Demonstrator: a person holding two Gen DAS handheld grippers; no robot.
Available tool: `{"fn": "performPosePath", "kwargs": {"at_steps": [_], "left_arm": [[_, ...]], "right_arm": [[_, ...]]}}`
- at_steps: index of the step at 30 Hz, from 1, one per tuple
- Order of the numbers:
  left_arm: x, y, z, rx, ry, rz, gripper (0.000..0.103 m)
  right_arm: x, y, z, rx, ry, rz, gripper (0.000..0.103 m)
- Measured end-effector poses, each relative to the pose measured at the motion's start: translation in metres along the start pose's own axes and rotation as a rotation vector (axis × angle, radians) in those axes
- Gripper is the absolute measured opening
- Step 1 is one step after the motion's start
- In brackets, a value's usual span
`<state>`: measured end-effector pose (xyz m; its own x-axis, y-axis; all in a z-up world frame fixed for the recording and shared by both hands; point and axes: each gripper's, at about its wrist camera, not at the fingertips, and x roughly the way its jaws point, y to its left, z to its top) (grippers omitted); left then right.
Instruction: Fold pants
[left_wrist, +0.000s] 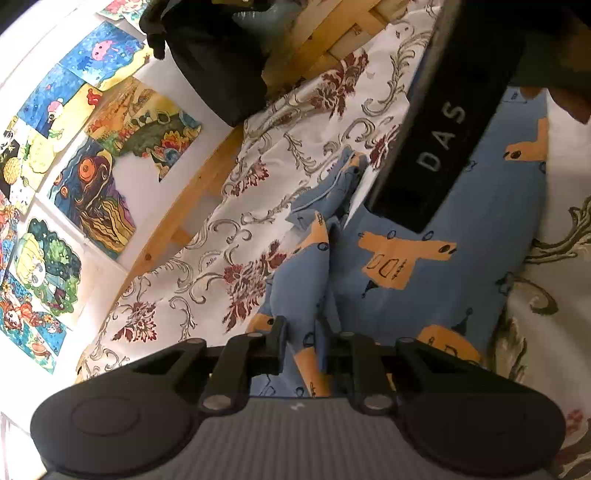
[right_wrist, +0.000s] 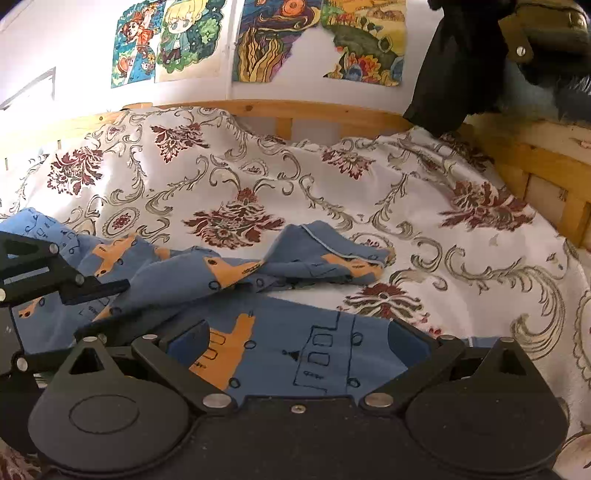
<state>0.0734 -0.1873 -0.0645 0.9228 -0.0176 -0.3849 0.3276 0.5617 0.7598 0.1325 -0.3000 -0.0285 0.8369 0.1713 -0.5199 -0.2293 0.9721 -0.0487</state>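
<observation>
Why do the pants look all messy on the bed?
One leg of the pants is bunched and twisted across the bedspread instead of lying flat beside the other. The left gripper has pinched a ridge of cloth. A poster on the wall has a torn, ragged edge.

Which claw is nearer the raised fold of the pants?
Left. The left claw is shut on the raised fold of the pants; the right claw is open over the flat leg beside it.
</observation>
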Motion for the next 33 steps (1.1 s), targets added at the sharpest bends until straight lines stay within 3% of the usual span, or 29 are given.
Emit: {"fn": "performPosePath", "kwargs": {"at_steps": [3,4,7,12,15,20,26,27,29,31,33], "left_arm": [[-0.004,-0.001,-0.002,0.019,-0.025,-0.011,0.014],[-0.003,0.000,-0.002,0.010,-0.022,-0.022,0.006],[-0.003,0.011,-0.002,-0.071,-0.009,-0.085,0.004],[-0.005,0.048,-0.005,-0.279,-0.005,-0.281,0.004],[-0.001,0.065,-0.012,-0.361,0.006,-0.371,0.004],[0.000,0.075,-0.021,-0.386,-0.011,-0.422,0.004],[0.002,0.073,-0.020,-0.371,-0.025,-0.442,0.004],[0.001,0.073,-0.019,-0.372,-0.026,-0.445,0.004],[0.001,0.074,-0.018,-0.371,-0.032,-0.451,0.004],[0.000,0.076,-0.018,-0.367,-0.040,-0.453,0.004],[-0.001,0.079,-0.019,-0.371,-0.054,-0.459,0.004]], "right_arm": [[0.003,-0.001,0.001,0.021,0.015,-0.003,0.102],[0.003,0.000,0.001,0.021,0.012,-0.007,0.102],[0.002,0.001,0.000,0.015,0.006,0.006,0.102],[0.000,-0.006,0.007,0.062,0.035,0.115,0.101],[0.010,-0.020,0.030,0.089,0.051,0.205,0.099],[0.071,-0.047,0.089,0.188,0.178,0.317,0.085],[0.166,-0.050,0.129,0.286,0.428,0.318,0.074],[0.176,-0.050,0.129,0.294,0.463,0.301,0.068],[0.192,-0.048,0.128,0.313,0.513,0.280,0.043],[0.197,-0.048,0.126,0.327,0.504,0.269,0.004],[0.188,-0.052,0.127,0.337,0.455,0.236,0.000]]}}
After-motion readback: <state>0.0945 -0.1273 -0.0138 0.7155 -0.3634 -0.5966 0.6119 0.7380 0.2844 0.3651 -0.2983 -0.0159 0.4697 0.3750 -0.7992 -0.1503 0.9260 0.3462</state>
